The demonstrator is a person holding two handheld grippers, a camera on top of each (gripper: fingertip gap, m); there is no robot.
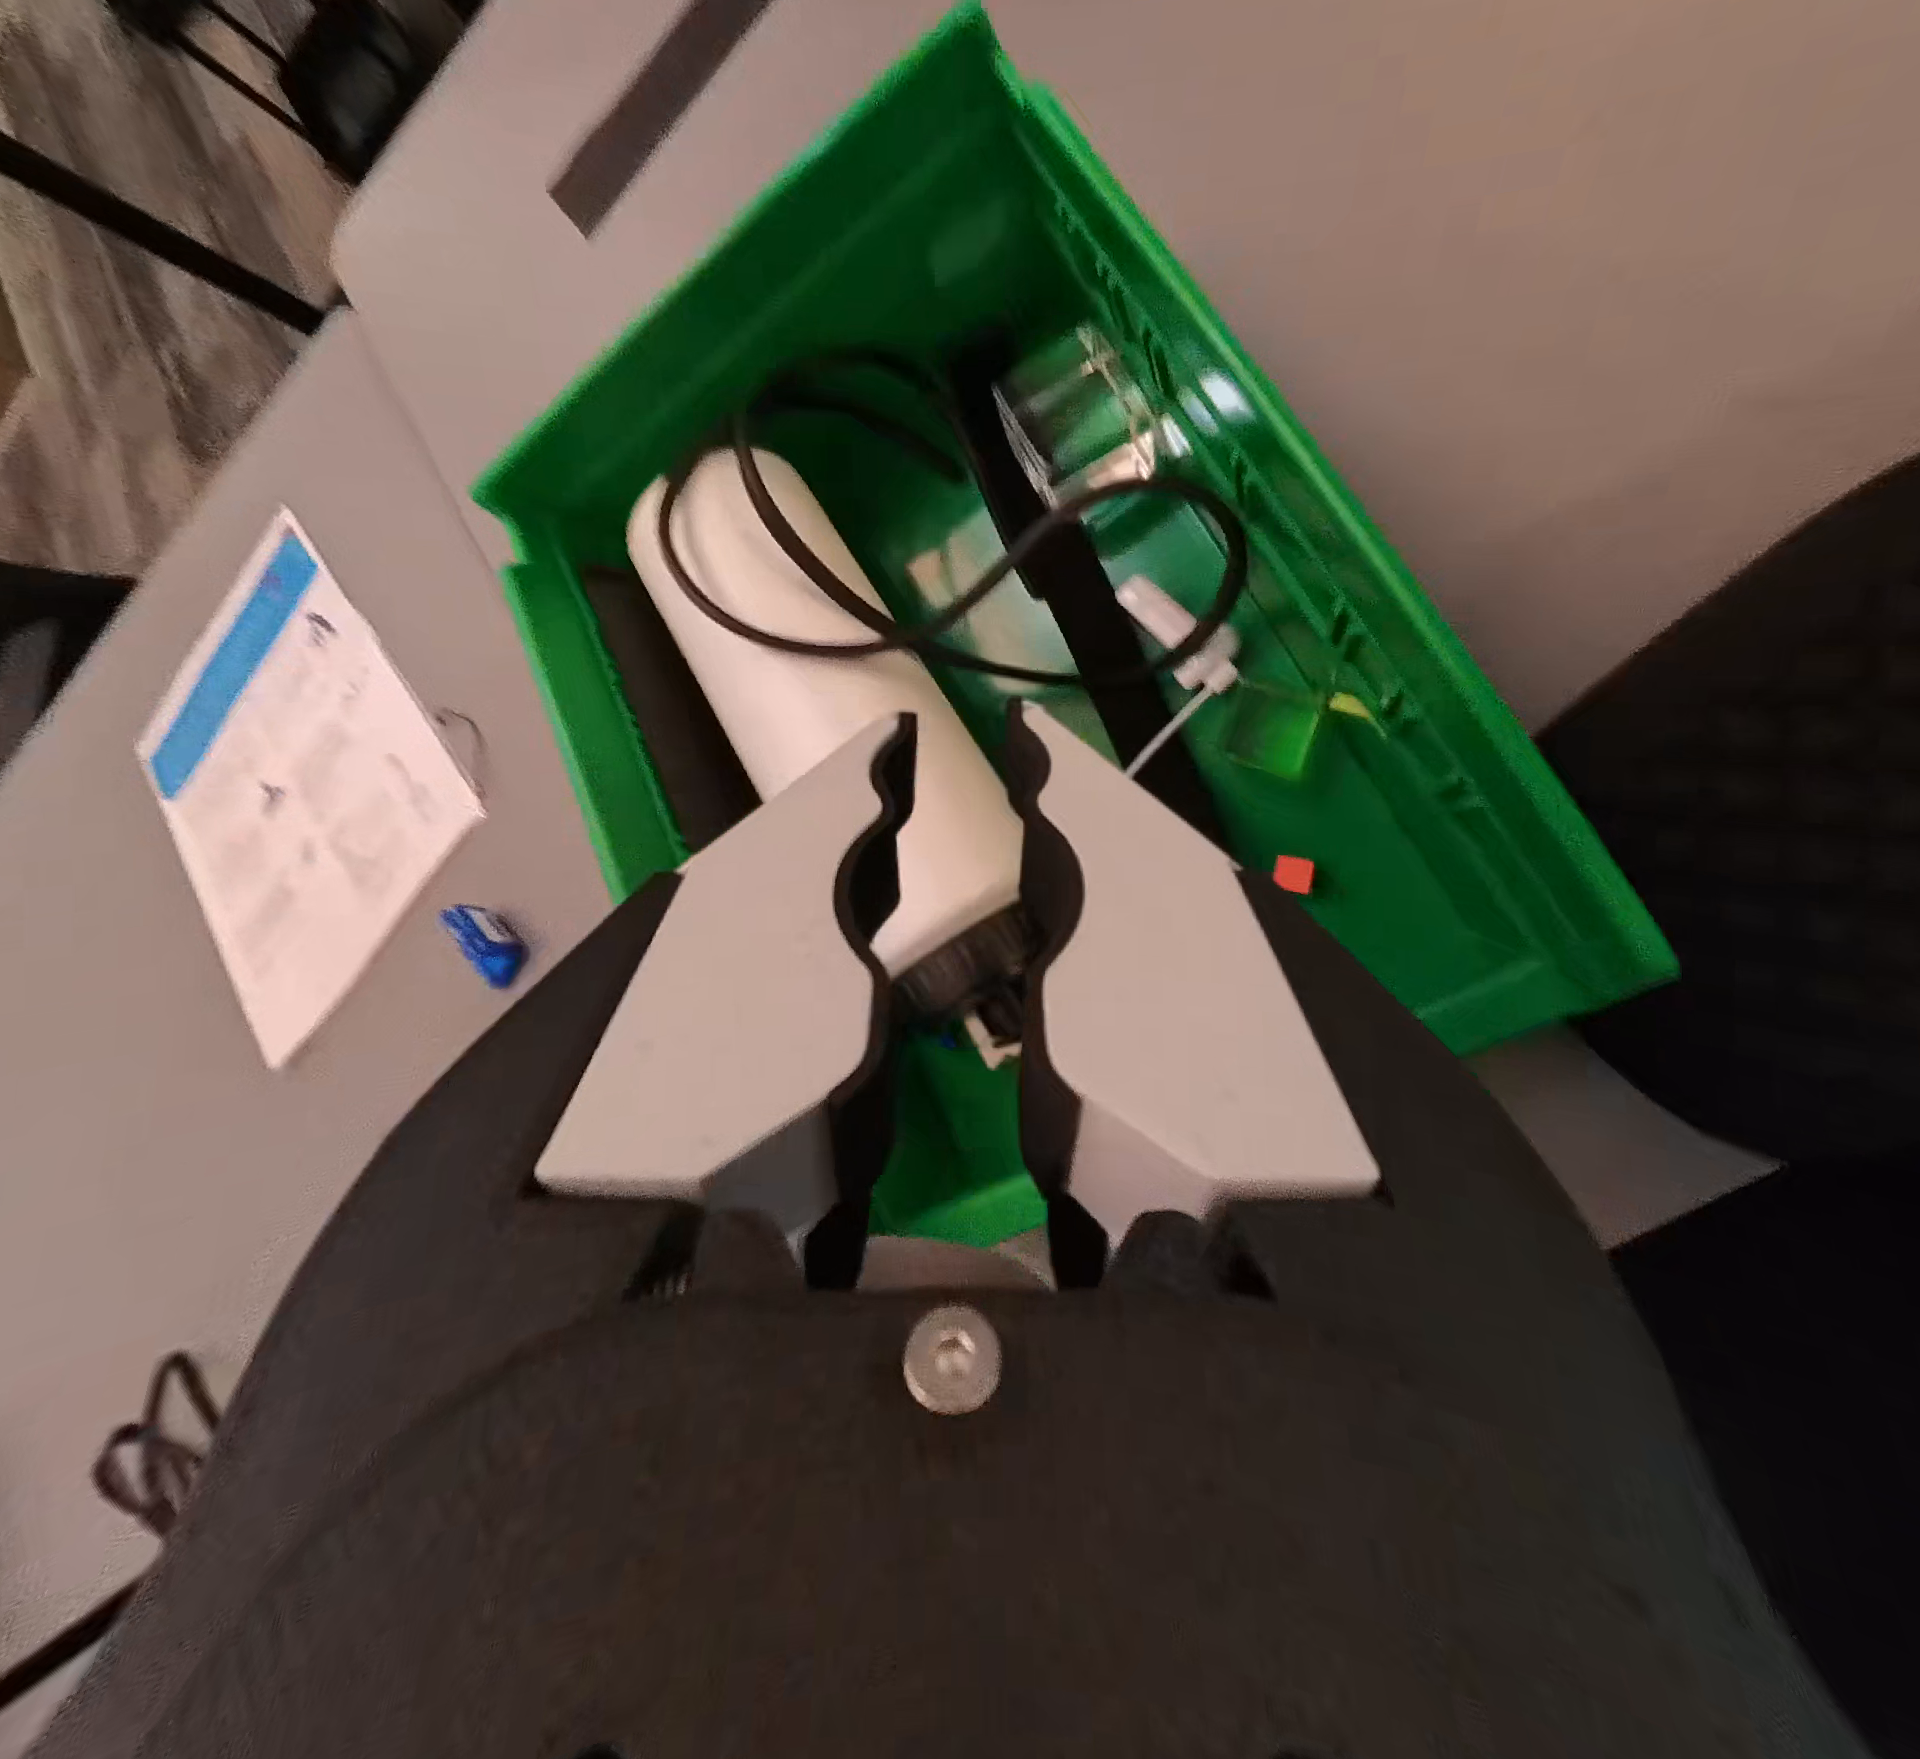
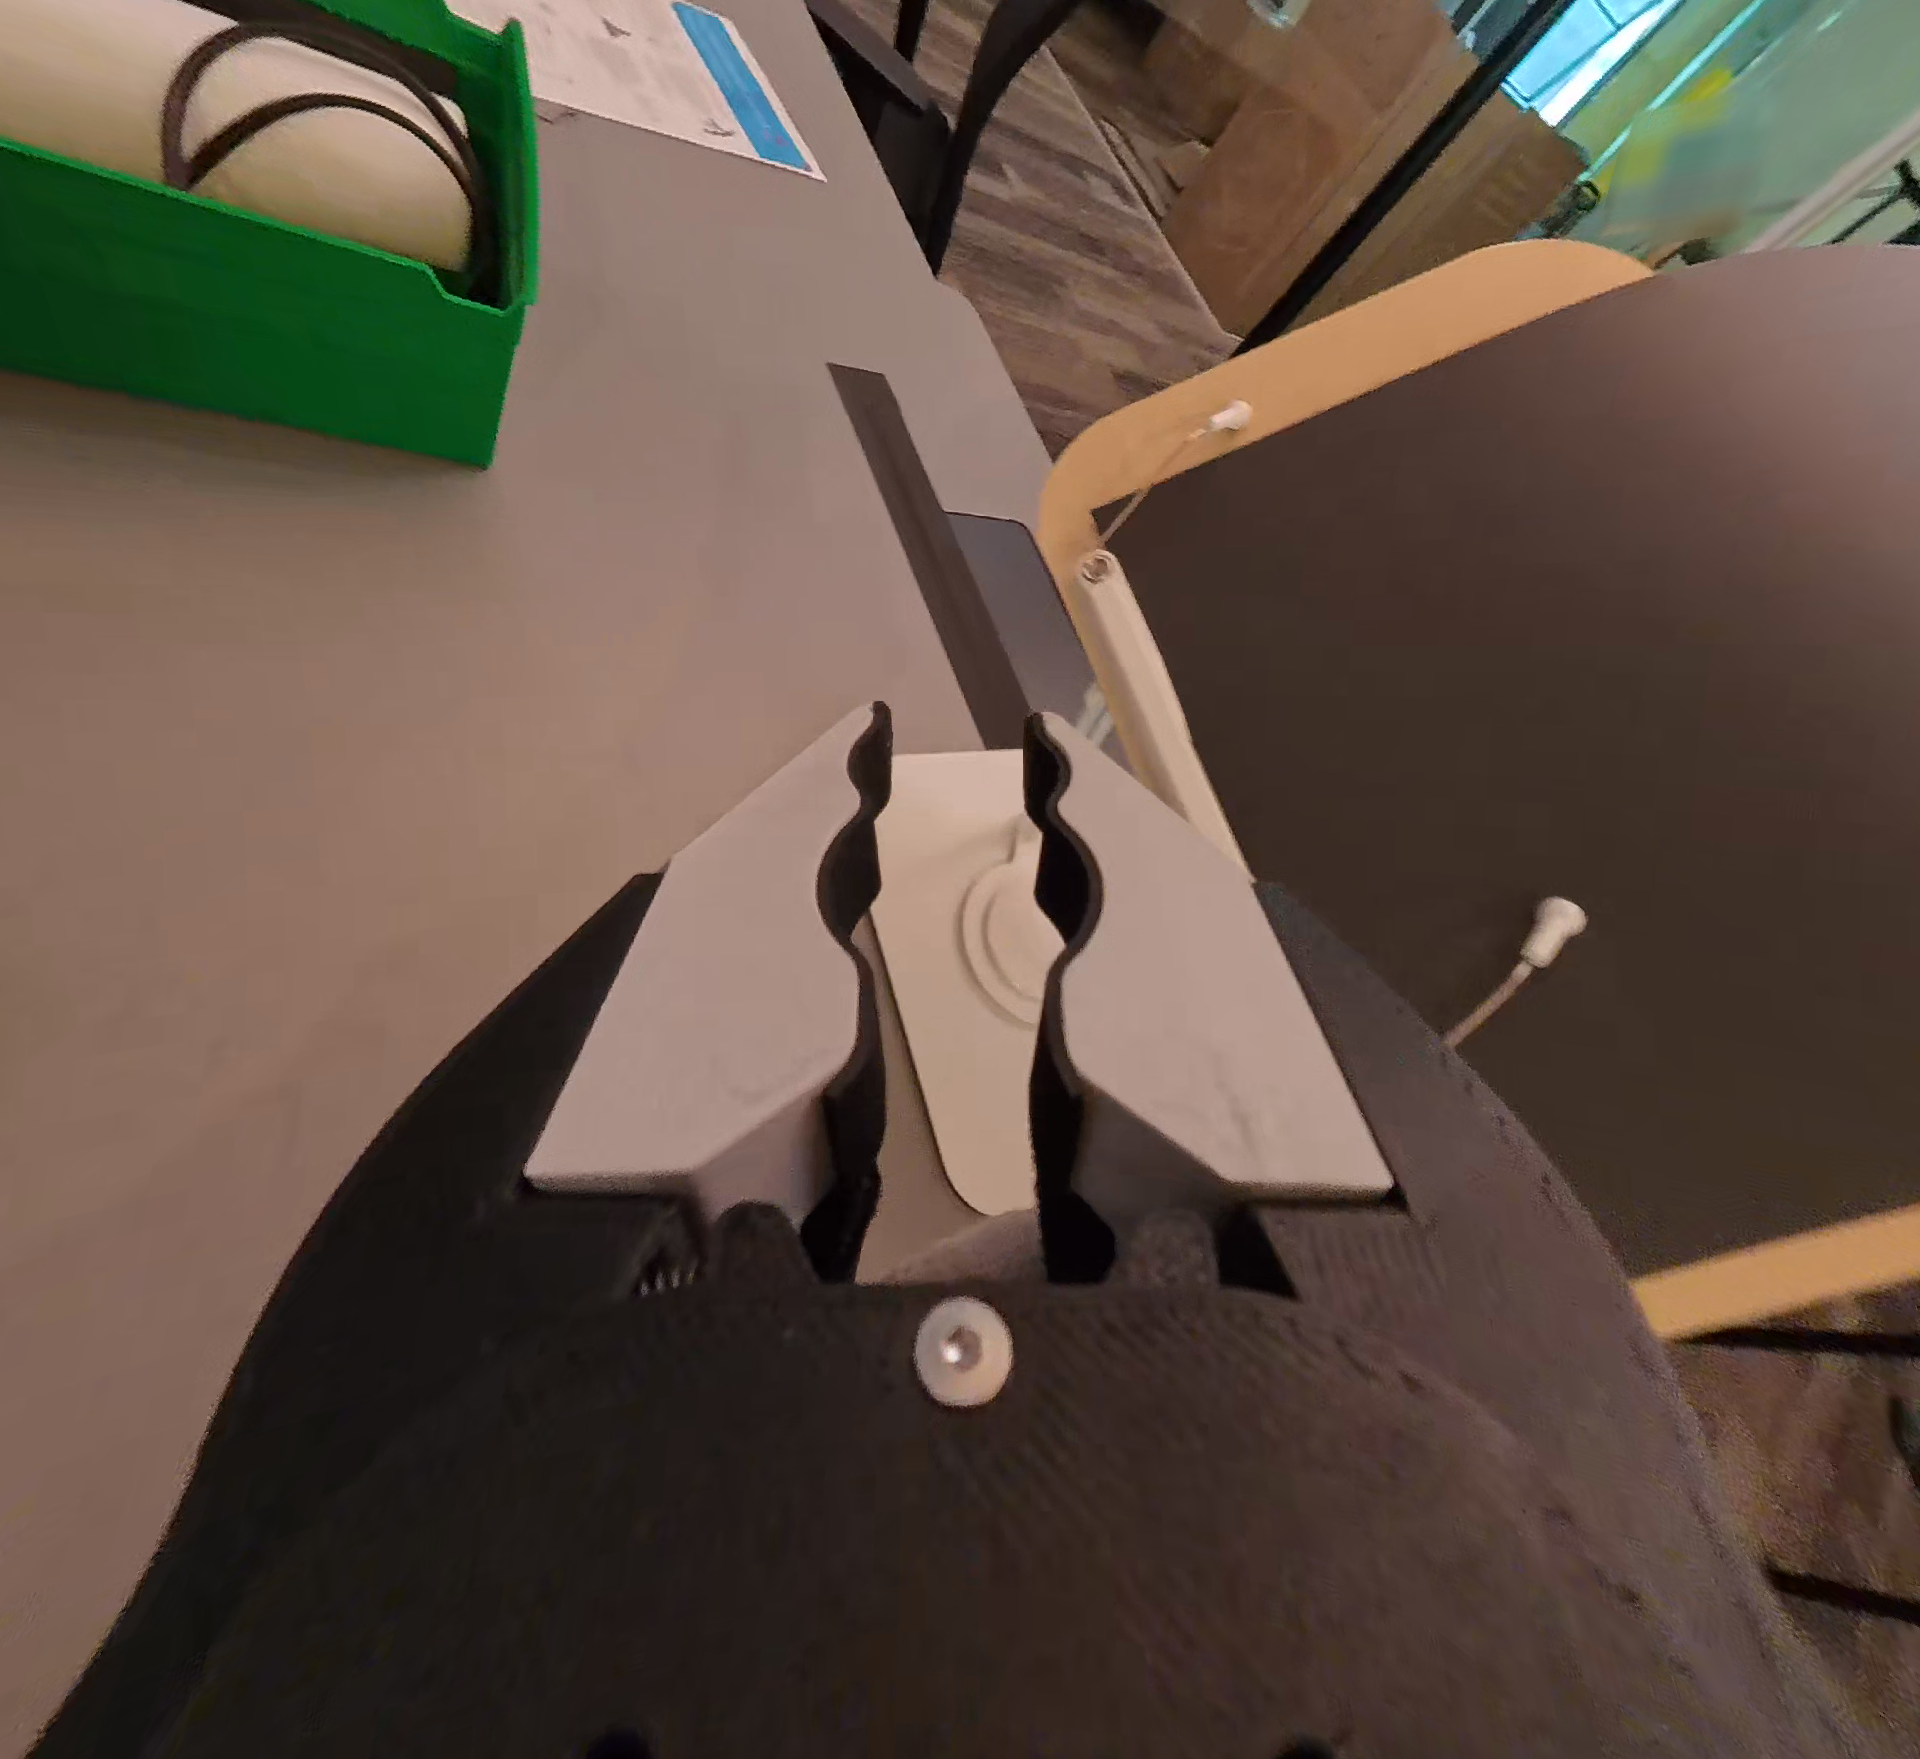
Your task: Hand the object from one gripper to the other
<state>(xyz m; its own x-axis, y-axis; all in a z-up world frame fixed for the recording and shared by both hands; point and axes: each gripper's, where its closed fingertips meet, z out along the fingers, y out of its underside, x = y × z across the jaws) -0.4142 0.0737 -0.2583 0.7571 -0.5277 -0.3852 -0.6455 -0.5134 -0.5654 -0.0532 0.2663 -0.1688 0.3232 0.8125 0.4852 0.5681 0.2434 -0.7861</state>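
Observation:
My right gripper (image 2: pixel 956 722) is shut on a flat white piece with a round raised disc (image 2: pixel 971 888) and holds it over the grey table's edge. My left gripper (image 1: pixel 964 727) hovers over a green bin (image 1: pixel 790 275), its jaws a narrow gap apart with nothing between them. Below it in the bin lies a white cylinder with a black cap (image 1: pixel 779 587), with a black cable (image 1: pixel 727 421) looped over it. The bin (image 2: pixel 260 338) and the cylinder (image 2: pixel 94 78) also show at the upper left of the right wrist view. Neither gripper shows in the other's view.
The bin also holds a white plug with a cord (image 1: pixel 1195 639), clear plastic pieces (image 1: pixel 1081 400) and a small red square (image 1: pixel 1294 873). A printed sheet (image 1: pixel 301 774) and a small blue item (image 1: pixel 483 946) lie on the table. A dark chair with a wooden rim (image 2: pixel 1507 670) stands at the table's edge. Tip to tip, the grippers are about 40 cm apart.

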